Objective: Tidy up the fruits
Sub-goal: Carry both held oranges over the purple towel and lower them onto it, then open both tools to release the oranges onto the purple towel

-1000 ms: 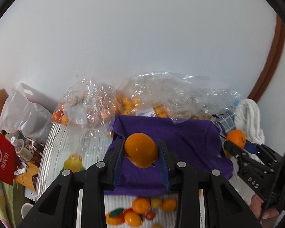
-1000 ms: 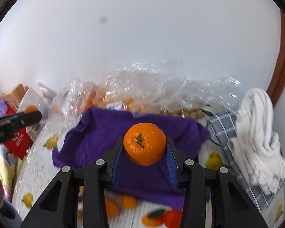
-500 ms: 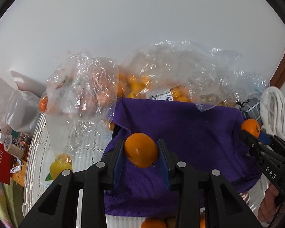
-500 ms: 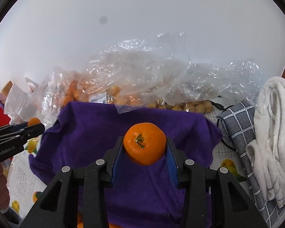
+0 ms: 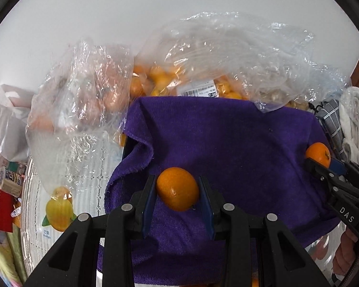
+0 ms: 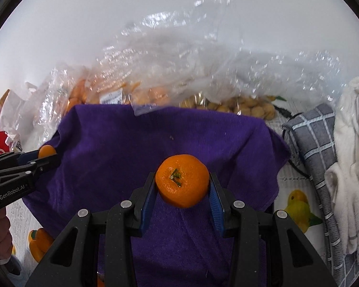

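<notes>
My left gripper (image 5: pixel 177 190) is shut on an orange mandarin (image 5: pixel 177 188) and holds it above the near left part of a purple cloth (image 5: pixel 227 143). My right gripper (image 6: pixel 182 186) is shut on a second mandarin (image 6: pixel 182 184), stem toward the camera, above the cloth (image 6: pixel 155 143) near its middle. Each gripper shows in the other's view: the right one at the cloth's right edge (image 5: pixel 323 165), the left one at its left edge (image 6: pixel 44 157).
Clear plastic bags of orange fruit (image 5: pixel 160 76) and small tan fruit (image 6: pixel 246 107) lie against the wall behind the cloth. A grey checked cloth (image 6: pixel 316 143) and white towel (image 6: pixel 351 143) lie on the right. A red packet (image 5: pixel 0 203) and jars sit at the left.
Both grippers have moved forward and lower over the purple cloth, each still holding its mandarin. The bags behind look closer.
</notes>
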Tool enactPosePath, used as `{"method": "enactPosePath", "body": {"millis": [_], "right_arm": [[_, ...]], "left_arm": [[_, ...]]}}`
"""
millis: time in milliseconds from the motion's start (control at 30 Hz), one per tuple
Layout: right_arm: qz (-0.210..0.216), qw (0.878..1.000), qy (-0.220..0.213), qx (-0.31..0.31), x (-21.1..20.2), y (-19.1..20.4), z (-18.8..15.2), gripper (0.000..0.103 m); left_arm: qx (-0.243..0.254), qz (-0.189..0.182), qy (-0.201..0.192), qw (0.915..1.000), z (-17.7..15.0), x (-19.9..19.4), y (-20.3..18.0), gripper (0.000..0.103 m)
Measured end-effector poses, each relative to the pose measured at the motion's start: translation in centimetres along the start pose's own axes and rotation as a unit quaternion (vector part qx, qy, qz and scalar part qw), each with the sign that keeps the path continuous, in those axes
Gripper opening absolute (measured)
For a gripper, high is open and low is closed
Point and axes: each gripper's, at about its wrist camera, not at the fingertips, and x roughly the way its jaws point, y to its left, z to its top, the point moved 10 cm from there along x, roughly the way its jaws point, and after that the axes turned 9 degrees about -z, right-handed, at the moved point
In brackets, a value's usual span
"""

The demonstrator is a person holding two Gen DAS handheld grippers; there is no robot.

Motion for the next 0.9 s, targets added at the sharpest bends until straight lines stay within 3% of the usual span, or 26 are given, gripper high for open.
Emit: {"method": "enactPosePath", "body": {"millis": [533,700,900], "right_arm": [[-0.012,0.999,0.026,-0.024,2.2,1.2,-1.2,0.043],[-0.011,1.000,0.004,-0.022,1.2,1.1,-0.6,0.058],[-0.018,0.999,-0.023,-0.028,-0.4,0.9,0.2,0.059]], "left_arm": [[0.008,-0.002,0.024,0.9997,-0.9,1.4,-0.6,0.033],[0.006,-0.002,0.029,0.9995,-1.0,1.9,-0.7,0.033],[0.008,0.013,0.028,0.9995,-1.1,1.6,-0.5,0.033]]}}
